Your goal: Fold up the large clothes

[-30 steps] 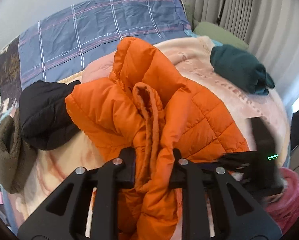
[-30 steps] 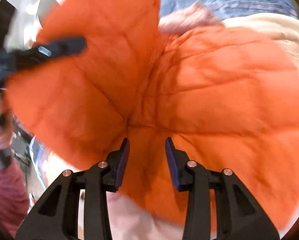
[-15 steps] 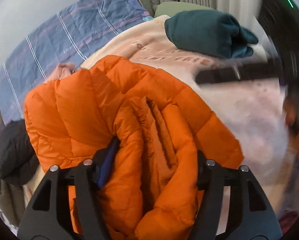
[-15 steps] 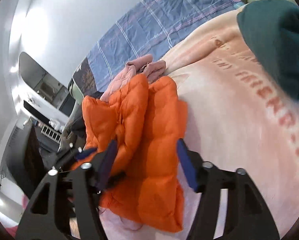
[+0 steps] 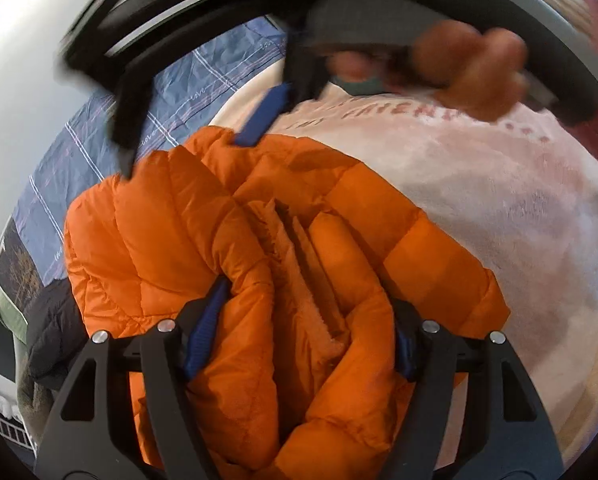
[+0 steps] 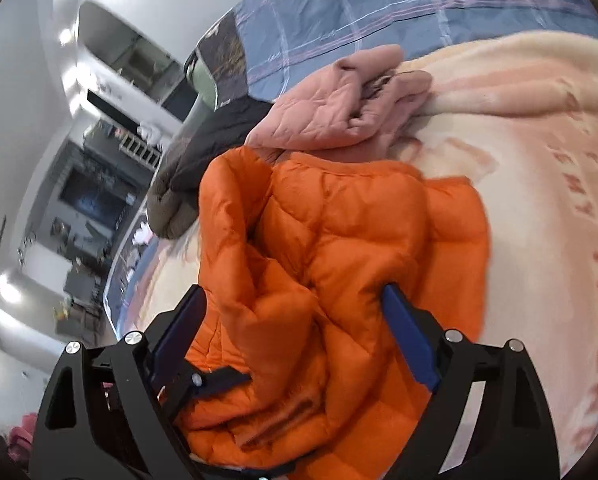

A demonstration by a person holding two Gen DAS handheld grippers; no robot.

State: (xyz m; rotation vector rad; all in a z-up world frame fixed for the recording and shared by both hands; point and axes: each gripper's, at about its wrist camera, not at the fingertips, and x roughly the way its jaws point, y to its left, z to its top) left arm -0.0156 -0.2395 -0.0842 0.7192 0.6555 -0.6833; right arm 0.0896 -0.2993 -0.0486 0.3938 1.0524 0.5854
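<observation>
An orange quilted jacket [image 5: 283, 240] lies bunched on the cream blanket [image 5: 519, 220]. My left gripper [image 5: 305, 334] is low over its near end, and its jaws are opening. Puffy folds bulge between the blue pads [image 5: 205, 332], loose rather than pinched. In the right wrist view the same jacket [image 6: 339, 240] lies below my right gripper [image 6: 295, 312], whose jaws are opening wide above the fabric with nothing clamped. The left view also shows the right gripper [image 5: 195, 128] blurred across the top, with a person's hand [image 5: 471, 72] on it.
A pink quilted garment [image 6: 339, 108] lies just beyond the jacket. A dark and olive garment [image 6: 183, 184] is heaped at the bed's left edge. A blue plaid sheet [image 6: 379, 12] covers the far end. A bit of teal cloth [image 5: 359, 85] shows under the hand.
Both grippers let go of the jacket and their jaws widened. The jacket has dropped from hanging to lying on the blanket. The right gripper pulled back and up, across the left view's top.
</observation>
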